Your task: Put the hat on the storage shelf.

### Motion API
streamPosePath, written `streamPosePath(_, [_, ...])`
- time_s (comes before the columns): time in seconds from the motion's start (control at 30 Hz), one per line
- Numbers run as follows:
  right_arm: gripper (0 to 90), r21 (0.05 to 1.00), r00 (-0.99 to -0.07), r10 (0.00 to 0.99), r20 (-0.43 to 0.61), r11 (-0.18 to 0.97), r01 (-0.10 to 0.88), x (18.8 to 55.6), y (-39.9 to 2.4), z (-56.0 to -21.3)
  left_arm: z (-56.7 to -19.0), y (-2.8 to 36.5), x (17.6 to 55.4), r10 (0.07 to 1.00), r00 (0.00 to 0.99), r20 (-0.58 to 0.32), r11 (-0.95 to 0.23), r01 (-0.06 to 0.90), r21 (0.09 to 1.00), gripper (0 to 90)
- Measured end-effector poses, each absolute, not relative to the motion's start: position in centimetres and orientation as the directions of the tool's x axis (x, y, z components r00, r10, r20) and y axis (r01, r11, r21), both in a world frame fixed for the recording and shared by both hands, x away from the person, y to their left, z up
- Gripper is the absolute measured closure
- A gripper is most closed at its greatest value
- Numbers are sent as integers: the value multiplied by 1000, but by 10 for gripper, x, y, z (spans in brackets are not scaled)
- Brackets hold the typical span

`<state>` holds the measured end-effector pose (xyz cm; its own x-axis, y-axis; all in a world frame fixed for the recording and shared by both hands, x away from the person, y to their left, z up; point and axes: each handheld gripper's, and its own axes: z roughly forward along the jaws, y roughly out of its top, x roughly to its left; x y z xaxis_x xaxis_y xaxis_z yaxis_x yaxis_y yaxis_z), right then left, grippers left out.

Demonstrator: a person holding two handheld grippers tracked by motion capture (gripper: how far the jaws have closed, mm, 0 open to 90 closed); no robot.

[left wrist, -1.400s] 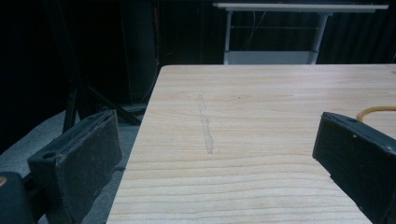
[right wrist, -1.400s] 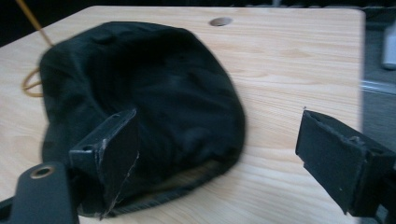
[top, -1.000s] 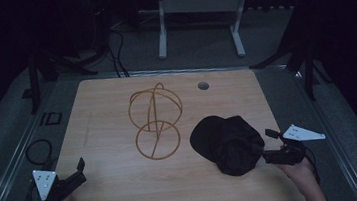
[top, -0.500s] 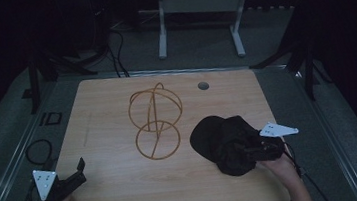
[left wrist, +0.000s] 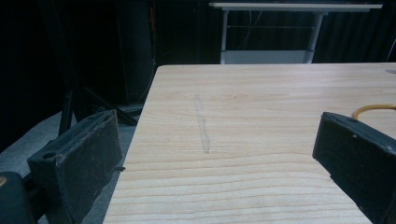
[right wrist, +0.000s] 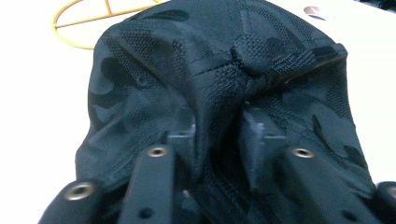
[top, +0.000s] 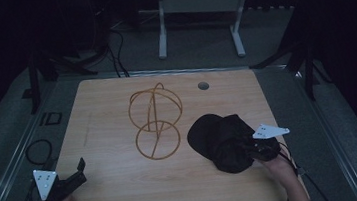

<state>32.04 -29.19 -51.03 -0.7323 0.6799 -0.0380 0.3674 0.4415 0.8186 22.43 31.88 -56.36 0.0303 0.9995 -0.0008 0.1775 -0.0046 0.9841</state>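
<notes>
My right gripper (top: 250,148) has slid in from 3 o'clock and its jaws have just been closing, now pinching a fold of the black cap (right wrist: 219,93) at table's 4 o'clock beside the wire stand (top: 156,123)—lift looks next; left gripper (top: 76,174) idles, gaping empty.
</notes>
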Motion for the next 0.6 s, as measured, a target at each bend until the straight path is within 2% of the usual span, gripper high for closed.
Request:
streamPosePath(0.07, [754, 819, -730, 682, -45, 444, 364, 319, -291, -509, -564, 319, 224, 1000, 30, -2, -4, 178, 984, 18])
streamPosePath(0.1, [754, 819, -730, 682, -45, 444, 364, 319, -291, -509, -564, 319, 224, 1000, 30, -2, -4, 178, 984, 18])
streamPosePath(0.13, [820, 822, -723, 689, -60, 445, 355, 317, -291, -507, -564, 319, 224, 1000, 31, -1, -5, 178, 984, 18])
streamPosePath(0.17, [820, 822, -723, 689, -60, 445, 355, 317, -291, -507, -564, 319, 224, 1000, 31, -1, -5, 178, 984, 17])
streamPosePath(0.2, [863, 829, -709, 701, -75, 439, 347, 316, -291, -504, -564, 319, 224, 1000, 31, -1, -5, 177, 984, 17])
streamPosePath(0.6, [878, 870, -679, 733, -45, 363, 334, 312, -293, -478, -564, 319, 224, 999, 33, 0, -6, 177, 984, 17])
